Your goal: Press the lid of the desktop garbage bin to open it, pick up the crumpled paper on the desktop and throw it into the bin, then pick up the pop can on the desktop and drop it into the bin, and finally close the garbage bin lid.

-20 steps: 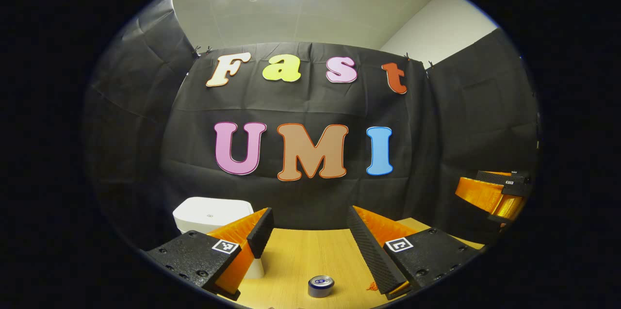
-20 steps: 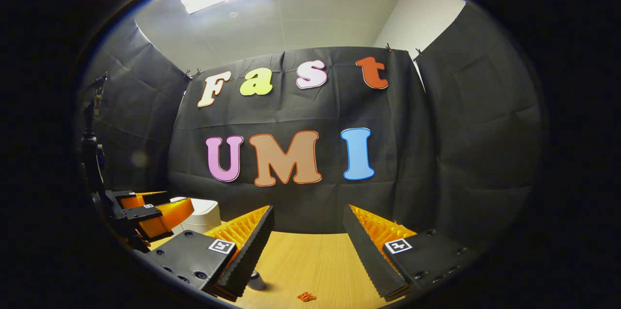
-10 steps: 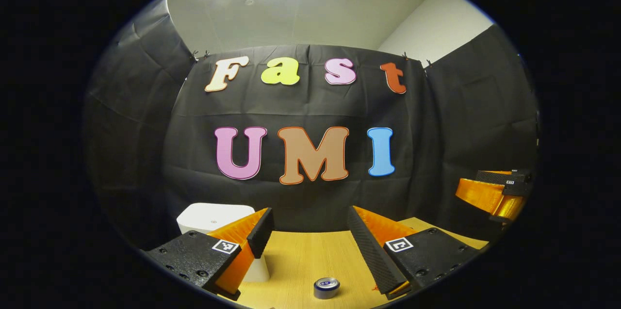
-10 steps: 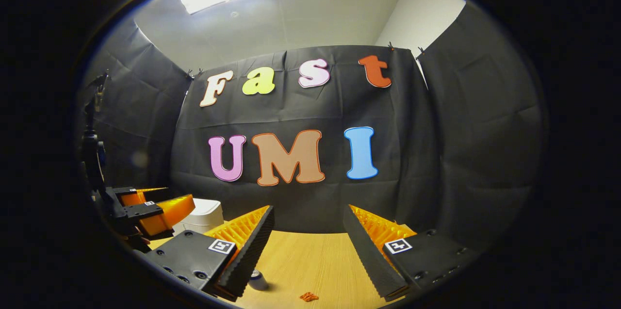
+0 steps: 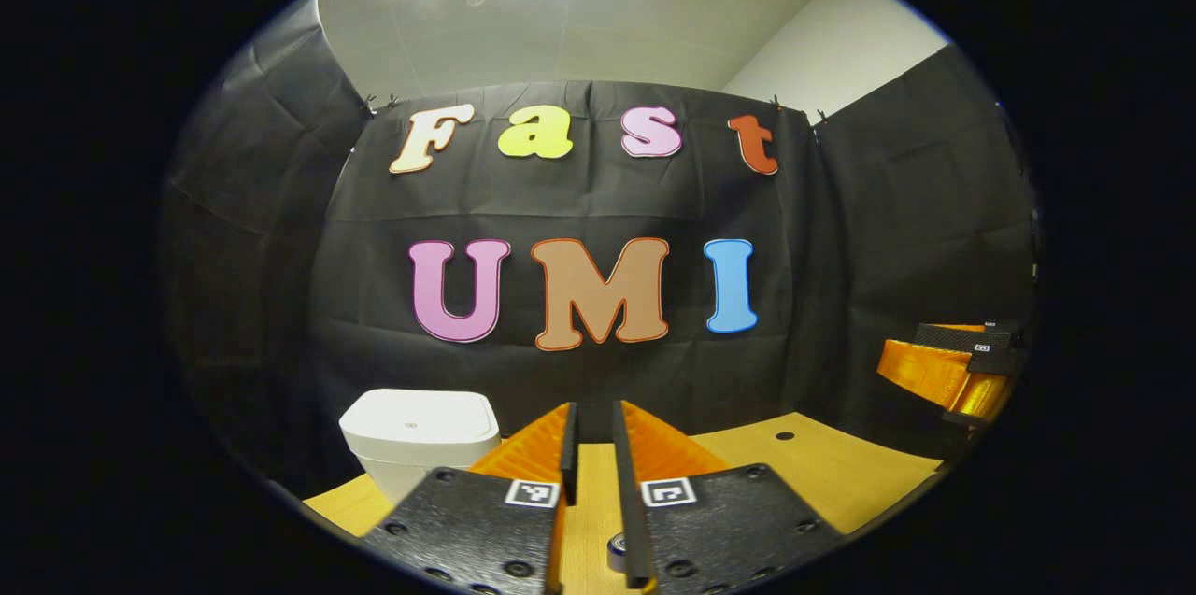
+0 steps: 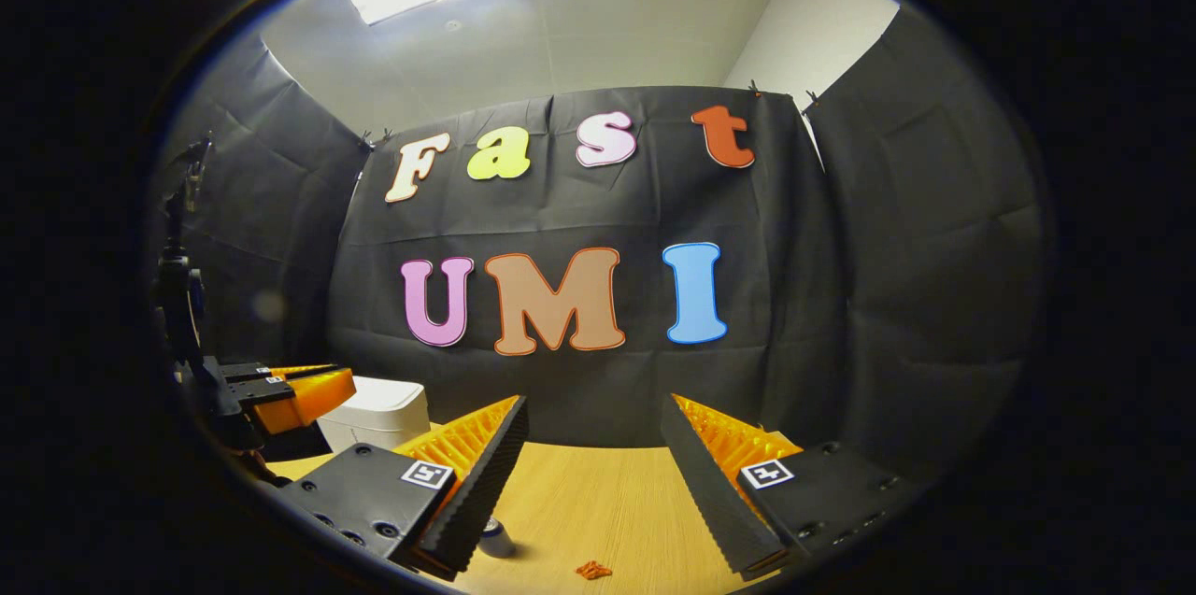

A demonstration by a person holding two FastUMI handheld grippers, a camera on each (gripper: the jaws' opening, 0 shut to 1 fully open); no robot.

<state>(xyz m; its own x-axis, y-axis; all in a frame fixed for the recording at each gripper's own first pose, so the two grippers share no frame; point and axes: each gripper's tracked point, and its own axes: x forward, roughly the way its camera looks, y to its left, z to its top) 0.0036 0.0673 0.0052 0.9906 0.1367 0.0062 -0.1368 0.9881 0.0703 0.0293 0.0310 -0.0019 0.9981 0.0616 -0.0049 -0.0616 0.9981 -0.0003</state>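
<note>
Left tongs (image 5: 591,427) newly narrowed; nothing between

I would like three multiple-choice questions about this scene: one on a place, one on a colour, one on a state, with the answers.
1. In the left gripper view, where does the garbage bin stand?
A. Left of that gripper's fingers
B. Right of them
C. Between them

2. What colour is the bin?
A. Blue
B. White
C. Green

3. How are the right gripper fingers?
A. Pressed together
B. Clamped on the bin
C. Spread apart, nothing between

Answers:
1 A: the bin sits at the lower left, beside the fingers.
2 B: its body and lid are white.
3 C: bare table shows in the wide gap.
</note>
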